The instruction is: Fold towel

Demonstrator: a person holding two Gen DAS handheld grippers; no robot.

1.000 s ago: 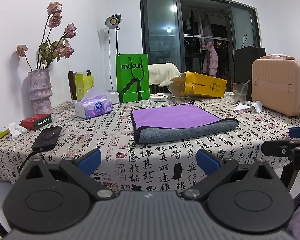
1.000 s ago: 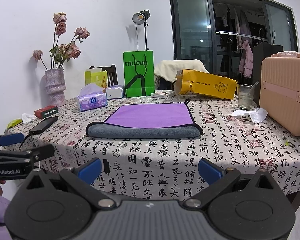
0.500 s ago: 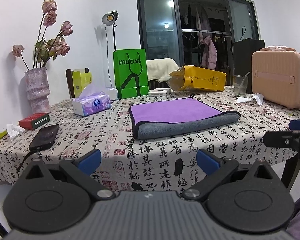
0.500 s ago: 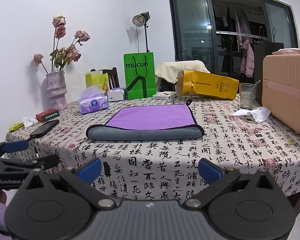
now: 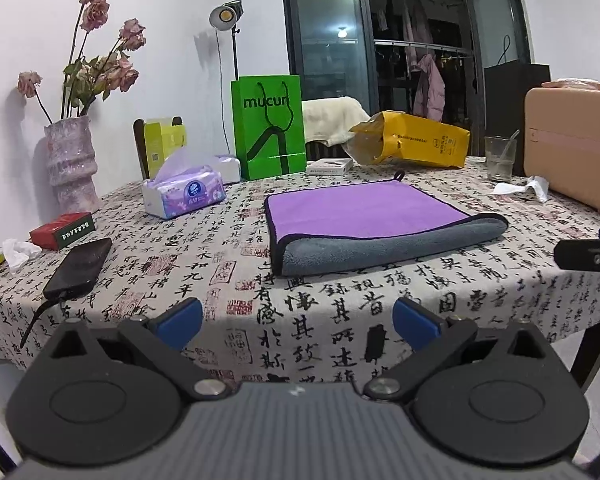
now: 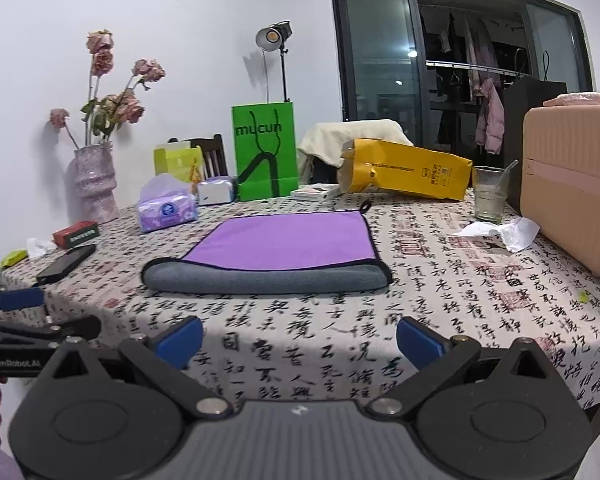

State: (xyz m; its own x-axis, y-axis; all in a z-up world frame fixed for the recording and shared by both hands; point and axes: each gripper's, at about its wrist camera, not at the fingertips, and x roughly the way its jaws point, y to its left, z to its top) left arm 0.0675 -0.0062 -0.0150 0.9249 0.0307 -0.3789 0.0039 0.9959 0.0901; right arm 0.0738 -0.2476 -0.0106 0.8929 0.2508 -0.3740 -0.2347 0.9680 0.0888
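Blue-tipped fingers (image 5: 176, 320) of the left gripper (image 5: 296, 322) are spread wide and hold nothing, at the near edge of the table (image 5: 204, 240). The right gripper (image 6: 298, 338) is likewise spread wide and empty. The towel (image 5: 376, 224) lies folded on the tablecloth, purple side up, its thick grey fold facing the grippers, well apart from both. Compared with a second ago, the towel has not changed; both grippers have dropped slightly lower, so the table looks flatter. A phone (image 5: 78, 268) lies to the left.
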